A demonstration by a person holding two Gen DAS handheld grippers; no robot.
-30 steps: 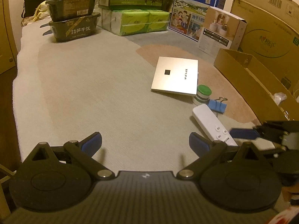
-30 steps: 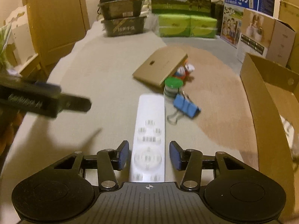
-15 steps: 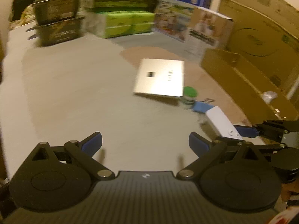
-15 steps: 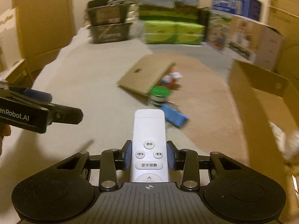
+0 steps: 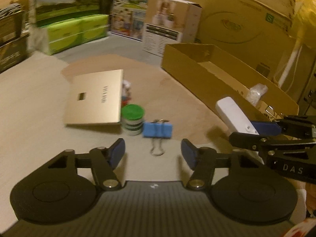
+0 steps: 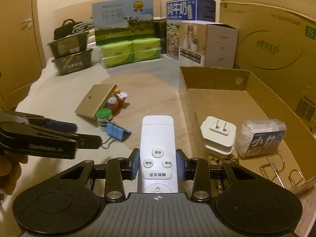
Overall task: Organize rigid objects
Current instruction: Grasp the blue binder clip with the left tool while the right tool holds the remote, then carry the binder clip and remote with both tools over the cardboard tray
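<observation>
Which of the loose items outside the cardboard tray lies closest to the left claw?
The blue binder clip, lying directly ahead of the left claw. The green-lidded jar and the gold flat box sit farther back.

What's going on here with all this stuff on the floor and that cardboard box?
A person is tidying small items with a handheld gripper in each hand. The right gripper is shut on a white remote, held off the floor beside the open cardboard box, which already holds a white plug adapter and a plastic packet. The left gripper has just been closing its jaws; nothing is between them yet, with a blue binder clip lying just ahead, next to a green-lidded jar.
</observation>
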